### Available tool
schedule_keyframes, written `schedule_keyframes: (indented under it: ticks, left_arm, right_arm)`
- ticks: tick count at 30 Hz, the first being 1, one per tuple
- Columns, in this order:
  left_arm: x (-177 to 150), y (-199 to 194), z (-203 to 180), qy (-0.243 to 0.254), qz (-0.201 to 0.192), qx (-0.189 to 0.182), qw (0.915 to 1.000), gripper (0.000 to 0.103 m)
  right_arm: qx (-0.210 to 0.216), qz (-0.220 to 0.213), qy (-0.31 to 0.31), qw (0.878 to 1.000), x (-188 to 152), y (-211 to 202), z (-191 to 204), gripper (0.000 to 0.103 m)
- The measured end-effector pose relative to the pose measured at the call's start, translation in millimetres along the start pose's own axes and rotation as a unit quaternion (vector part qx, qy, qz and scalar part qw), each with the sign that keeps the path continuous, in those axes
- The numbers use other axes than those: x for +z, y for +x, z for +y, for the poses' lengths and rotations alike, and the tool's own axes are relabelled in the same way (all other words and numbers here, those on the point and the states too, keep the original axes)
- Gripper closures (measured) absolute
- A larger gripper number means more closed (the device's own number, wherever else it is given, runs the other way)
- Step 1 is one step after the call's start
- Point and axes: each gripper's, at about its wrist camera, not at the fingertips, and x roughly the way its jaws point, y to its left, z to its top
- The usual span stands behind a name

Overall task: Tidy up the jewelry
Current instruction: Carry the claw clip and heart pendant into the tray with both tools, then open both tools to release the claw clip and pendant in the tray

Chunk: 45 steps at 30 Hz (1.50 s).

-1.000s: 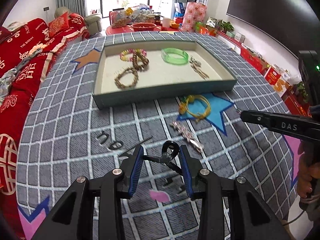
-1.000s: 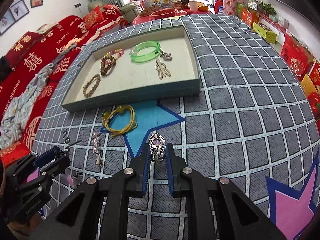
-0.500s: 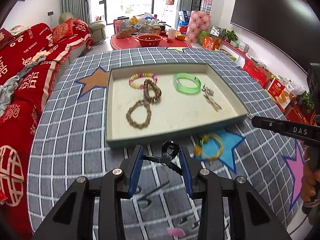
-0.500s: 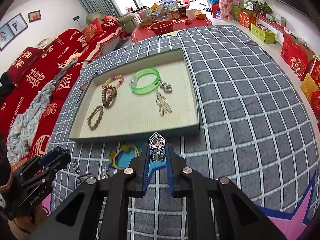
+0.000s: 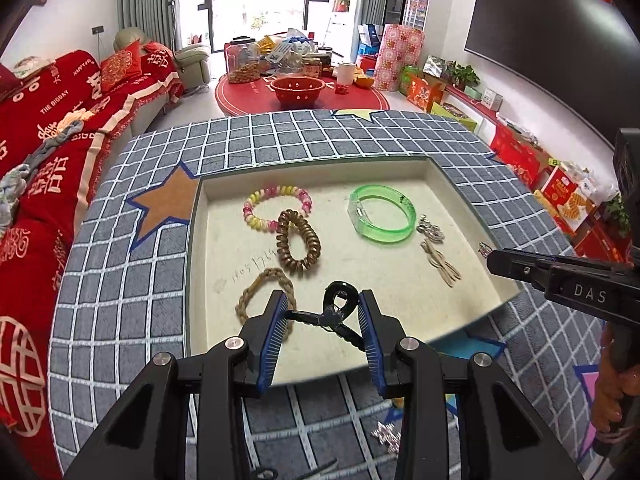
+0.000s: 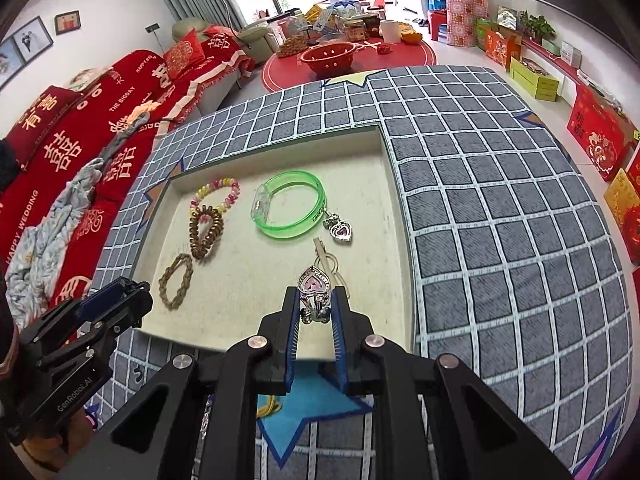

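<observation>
A shallow tray [image 5: 192, 280] [image 6: 392, 184] lies on the checked cloth. It holds a green bangle [image 5: 382, 220] [image 6: 290, 208], a pastel bead bracelet [image 5: 276, 206], a brown coil hair tie [image 5: 298, 246], a braided bracelet [image 5: 260, 290], a heart pendant [image 6: 342, 230] and a beige clip [image 5: 440, 262]. My left gripper [image 5: 322, 316] is shut on a black hair clip [image 5: 336, 310] above the tray's near edge. My right gripper [image 6: 316, 308] is shut on a pink heart pendant [image 6: 314, 284] above the tray's near right part.
On the cloth in front of the tray lie a silver hairpin [image 5: 386, 436], a yellow cord [image 6: 268, 406] and dark clips [image 5: 268, 472]. A red sofa [image 5: 48, 132] stands left, a red round table with a bowl [image 5: 298, 90] behind, boxes to the right.
Both grippers have moved forward from the cloth to above the tray, each still holding its piece. The loose items on the cloth now lie behind the fingertips.
</observation>
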Motion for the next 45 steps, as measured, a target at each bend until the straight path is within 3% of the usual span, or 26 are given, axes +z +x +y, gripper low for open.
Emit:
schedule_keyframes:
  ticks: [15, 31, 34, 35, 38, 40, 45]
  left_arm:
    - [10.5, 54.3, -7.2, 0.02, 0.025, 0.029, 0.9991, 0.053]
    - [3.7, 70.8, -7.4, 0.024, 0.042, 0.059, 0.9971, 0.053]
    - [3.0, 71.4, -6.2, 0.022, 0.044, 0.061, 0.9969, 0.046]
    - [3.0, 71.2, -5.9, 0.022, 0.044, 0.063, 0.9968, 0.039]
    - [2.1, 70.6, -5.6, 0.021, 0.043, 0.067, 0.9966, 0.038]
    - [1.5, 69.5, -4.9, 0.018, 0.043, 0.067, 0.9966, 0.038]
    - [2.4, 65.6, -4.2, 0.016, 0.041, 0.07, 0.9966, 0.038]
  right_arm:
    - [-0.03, 0.014, 0.001, 0.999, 18.1, 46.7, -10.1, 0.086]
    - [-0.047, 0.021, -0.006, 0.999, 10.7, 59.3, -9.4, 0.085]
    - [-0.047, 0.021, -0.007, 0.999, 10.7, 59.1, -10.2, 0.084]
    - [-0.047, 0.021, -0.006, 0.999, 10.7, 59.0, -9.6, 0.084]
    - [-0.045, 0.022, -0.01, 0.999, 10.3, 58.3, -6.2, 0.073]
    - [-0.044, 0.023, -0.017, 0.999, 9.5, 58.1, -2.4, 0.059]
    - [-0.034, 0.022, -0.007, 0.999, 8.8, 55.9, -1.4, 0.055]
